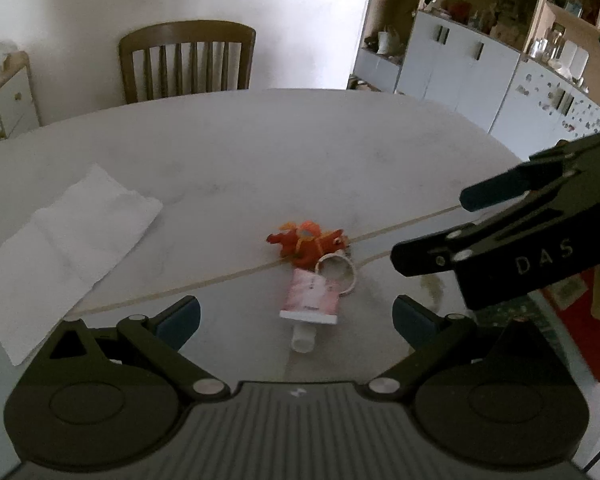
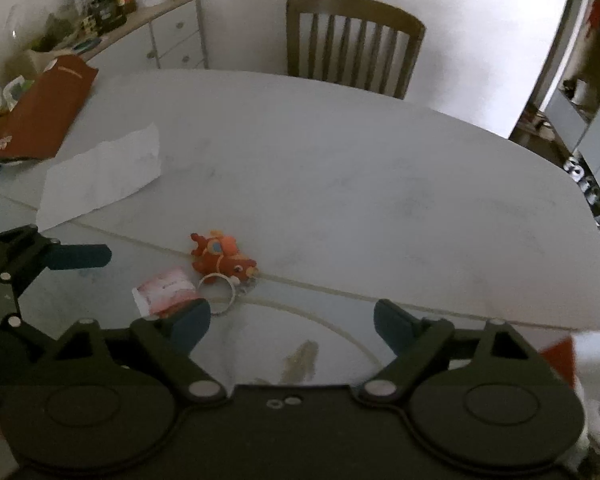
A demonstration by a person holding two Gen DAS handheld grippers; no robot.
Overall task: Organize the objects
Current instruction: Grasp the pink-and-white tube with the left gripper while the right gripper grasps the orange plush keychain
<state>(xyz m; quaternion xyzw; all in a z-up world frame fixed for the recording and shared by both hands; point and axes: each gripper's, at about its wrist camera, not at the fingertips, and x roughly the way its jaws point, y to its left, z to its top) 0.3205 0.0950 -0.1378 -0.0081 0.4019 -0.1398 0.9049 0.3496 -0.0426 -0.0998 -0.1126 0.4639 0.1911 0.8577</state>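
Note:
An orange-red toy keychain (image 1: 306, 244) (image 2: 224, 258) lies mid-table on the seam, its metal ring (image 1: 336, 274) (image 2: 220, 288) touching a small pink-and-white tube (image 1: 314, 294) (image 2: 166, 290) with a clear cap (image 1: 304, 338). My left gripper (image 1: 296, 310) hangs open just above the tube, which lies in line with the gap between its fingers; nothing is gripped. My right gripper (image 2: 292, 316) is open and empty, with the ring and tube by its left finger. It comes in from the right in the left wrist view (image 1: 452, 226). One left finger (image 2: 80, 258) shows at the left of the right wrist view.
A white paper towel (image 1: 68, 248) (image 2: 100, 176) lies on the table's (image 1: 260, 152) left part. A red-brown envelope (image 2: 44, 116) rests at the far left edge. A wooden chair (image 1: 188, 60) (image 2: 352, 44) stands behind the table. Shelves (image 1: 480, 40) fill the right.

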